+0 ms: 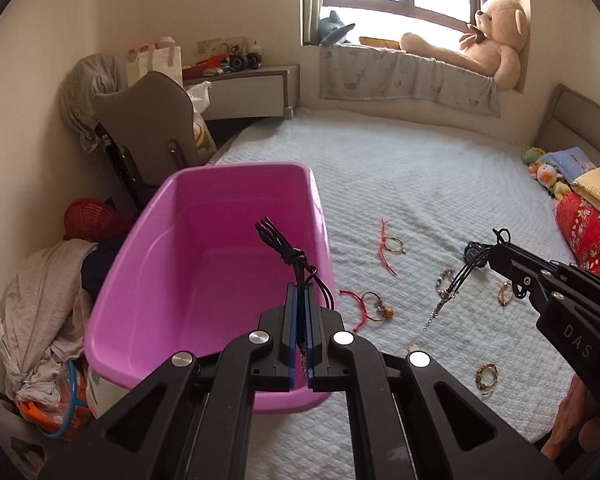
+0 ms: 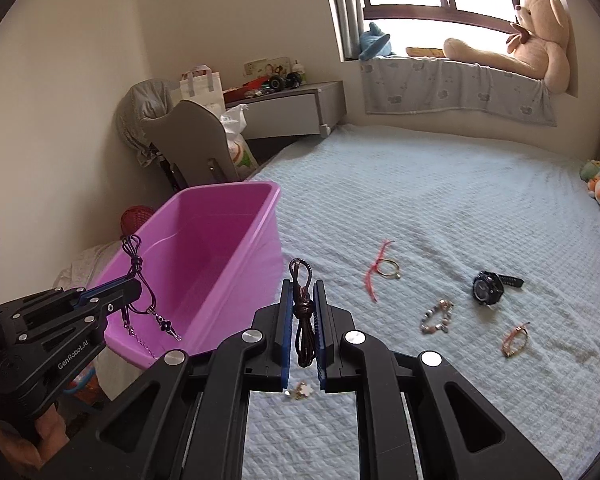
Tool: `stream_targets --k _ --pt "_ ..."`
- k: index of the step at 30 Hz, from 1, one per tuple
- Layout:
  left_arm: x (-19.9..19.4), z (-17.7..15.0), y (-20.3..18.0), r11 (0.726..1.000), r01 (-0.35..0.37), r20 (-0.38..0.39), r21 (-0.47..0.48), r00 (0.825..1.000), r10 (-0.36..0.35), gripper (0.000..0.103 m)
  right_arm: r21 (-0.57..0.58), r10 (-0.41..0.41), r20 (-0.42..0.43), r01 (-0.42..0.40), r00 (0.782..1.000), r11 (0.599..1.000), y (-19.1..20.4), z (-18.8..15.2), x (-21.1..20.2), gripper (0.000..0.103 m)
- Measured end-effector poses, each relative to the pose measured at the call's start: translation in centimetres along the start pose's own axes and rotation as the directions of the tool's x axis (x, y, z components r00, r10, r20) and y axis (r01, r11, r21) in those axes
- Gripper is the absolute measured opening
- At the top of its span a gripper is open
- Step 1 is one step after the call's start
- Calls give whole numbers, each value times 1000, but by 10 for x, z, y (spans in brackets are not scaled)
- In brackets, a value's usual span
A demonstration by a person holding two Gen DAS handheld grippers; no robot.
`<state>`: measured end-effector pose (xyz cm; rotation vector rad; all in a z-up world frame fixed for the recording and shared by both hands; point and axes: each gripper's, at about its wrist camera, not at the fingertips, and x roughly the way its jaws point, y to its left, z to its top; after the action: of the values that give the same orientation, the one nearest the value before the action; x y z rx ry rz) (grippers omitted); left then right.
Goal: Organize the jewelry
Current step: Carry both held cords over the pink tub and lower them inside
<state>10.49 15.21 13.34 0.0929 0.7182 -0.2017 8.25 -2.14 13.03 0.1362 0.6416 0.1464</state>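
Observation:
My left gripper [image 1: 300, 286] is shut on a black cord necklace [image 1: 284, 246] whose knotted end stands up over the pink tub [image 1: 236, 168]. In the right wrist view its pendant [image 2: 165, 325] and chain hang inside the tub's [image 2: 228, 189] near end. My right gripper [image 2: 304, 282] is shut on a dark brown cord necklace [image 2: 303, 320], held above the bed to the right of the tub. Loose pieces lie on the bedspread: a black watch [image 2: 487, 287], a beaded bracelet [image 2: 436, 316], a red string bracelet [image 2: 384, 268] and an orange bracelet [image 2: 514, 338].
The tub sits at the bed's [image 1: 420, 168] left edge. Beyond that edge are a grey chair [image 1: 148, 128], a pile of laundry [image 1: 44, 304] and a red basket [image 1: 88, 218]. Folded bedding [image 1: 592, 232] and plush toys [image 1: 546, 174] lie at the bed's right.

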Motion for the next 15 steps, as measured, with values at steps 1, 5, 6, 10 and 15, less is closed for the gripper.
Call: stream_targets --k 1,5,6,10,15 --pt "0 4 9 1000 -10 5 -5 1000 10 4 -7 9 4 -9 1000 1000 9 4 3 10" --pt "3 16 43 999 -48 10 -21 999 48 4 -33 47 16 -47 999 998 40 19 15 10" --pt "5 18 51 998 -60 10 -22 998 60 4 -37 56 17 -55 998 998 46 22 19 10" --pt "16 22 77 996 -85 -3 -32 996 85 4 -49 86 18 -85 996 995 71 33 34 10" --pt "32 18 101 994 -102 -33 -33 994 100 4 -58 105 -11 -105 994 993 96 37 53 10"
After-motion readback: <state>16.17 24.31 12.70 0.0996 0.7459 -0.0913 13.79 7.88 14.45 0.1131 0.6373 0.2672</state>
